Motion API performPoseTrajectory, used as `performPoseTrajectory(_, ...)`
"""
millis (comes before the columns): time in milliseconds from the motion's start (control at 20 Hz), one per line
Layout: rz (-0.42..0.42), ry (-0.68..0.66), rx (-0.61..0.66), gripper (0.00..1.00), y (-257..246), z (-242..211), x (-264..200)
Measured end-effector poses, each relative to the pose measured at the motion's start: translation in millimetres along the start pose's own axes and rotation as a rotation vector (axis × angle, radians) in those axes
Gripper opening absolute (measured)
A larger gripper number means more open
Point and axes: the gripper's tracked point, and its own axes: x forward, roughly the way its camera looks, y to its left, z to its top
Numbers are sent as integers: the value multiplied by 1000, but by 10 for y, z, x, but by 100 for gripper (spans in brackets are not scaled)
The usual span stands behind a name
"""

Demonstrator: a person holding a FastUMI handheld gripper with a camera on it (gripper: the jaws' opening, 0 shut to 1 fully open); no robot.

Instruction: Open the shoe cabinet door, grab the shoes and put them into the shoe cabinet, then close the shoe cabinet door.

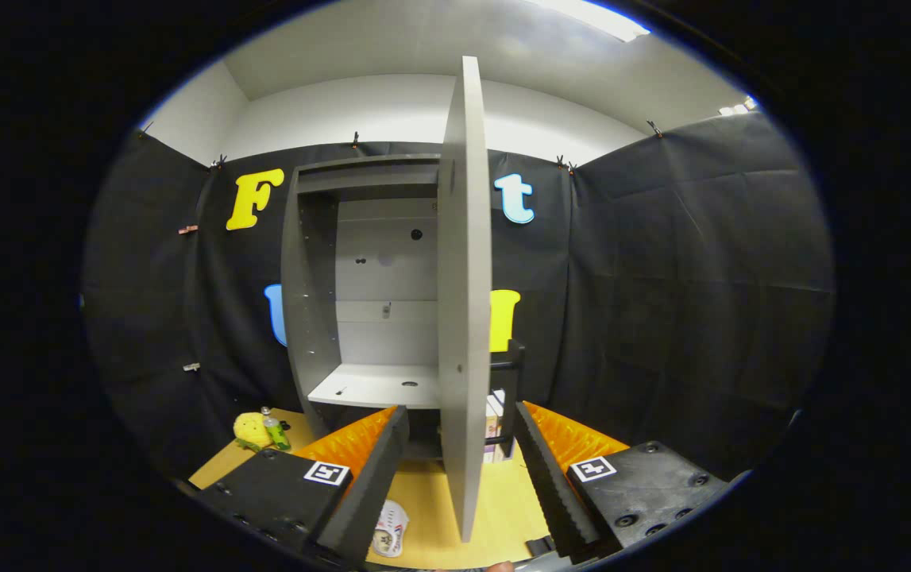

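Observation:
A tall grey shoe cabinet (320, 262) stands on the wooden table against the booth wall. Its door (465, 278) is swung wide and seen edge-on, reaching toward me. The inside shows a pale shelf (376, 385) with nothing on it. A black bar handle (512, 389) sits on the door's right face. My gripper (460, 411) is open, with one finger on each side of the door's lower edge and a gap on both sides. The right fingertip is close to the handle. A white shoe (390, 531) lies on the table, low beside the left finger.
A yellow soft toy (250, 430) and a small green bottle (274, 430) lie on the table (503, 500) left of the cabinet's foot. A pale boxed item (493, 429) stands behind the door near the handle. Black cloth walls close in on the left, back and right.

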Motion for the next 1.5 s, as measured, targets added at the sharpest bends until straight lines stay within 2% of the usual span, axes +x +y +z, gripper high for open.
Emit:
performPoseTrajectory(100, 16, -4, -4, 98, 183, -118, 55)
performPoseTrajectory(150, 28, 8, -10, 99, 263, -228, 65)
performPoseTrajectory(400, 98, 155, -29, 99, 686, -1041, 195)
performPoseTrajectory(500, 99, 228, -48, 99, 742, -1468, 247)
performPoseTrajectory(900, 119, 554, 18, 99, 1000, -3331, 273)
performPoseTrajectory(1100, 134, 674, 19, 98, 1137, -4154, 241)
performPoseTrajectory(1200, 133, 711, 33, 93, 1184, -4440, 270)
performPoseTrajectory(1250, 125, 725, 32, 83, 1184, -4582, 306)
performPoseTrajectory(1300, 119, 741, 27, 77, 1173, -4747, 351)
performPoseTrajectory(1350, 111, 757, 20, 65, 1151, -4895, 384)
performPoseTrajectory(1400, 109, 768, 26, 59, 1162, -5029, 432)
performPoseTrajectory(1500, 103, 790, 33, 58, 1168, -5272, 495)
